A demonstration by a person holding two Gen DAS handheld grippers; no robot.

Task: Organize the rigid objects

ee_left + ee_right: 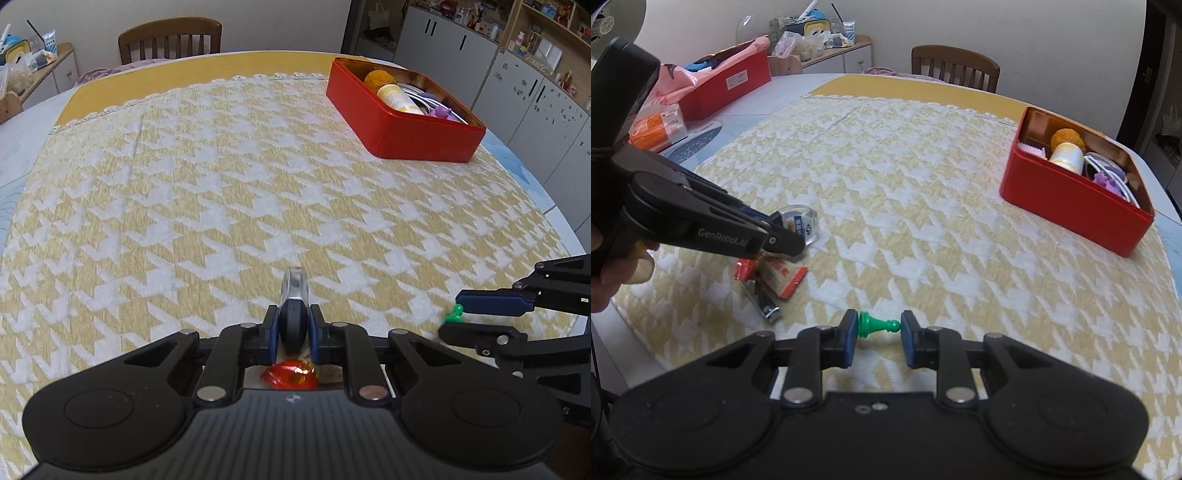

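Note:
My left gripper (293, 325) is shut on a clear plastic tape dispenser with a dark wheel (293, 295); it also shows in the right wrist view (799, 223) at the left. My right gripper (879, 328) is shut on a green pawn-shaped piece (877, 324), held lengthwise between the pads just above the cloth; the piece shows in the left wrist view (453, 314). A red tin box (1071, 195) with several items inside sits at the far right, also in the left wrist view (402, 125).
A red wrapper (291, 374), a small paper packet (783, 275) and nail clippers (762, 301) lie on the houndstooth cloth (923, 221) under the left gripper. A wooden chair (955, 66) stands behind the table. A red bin (727, 88) and clutter lie far left.

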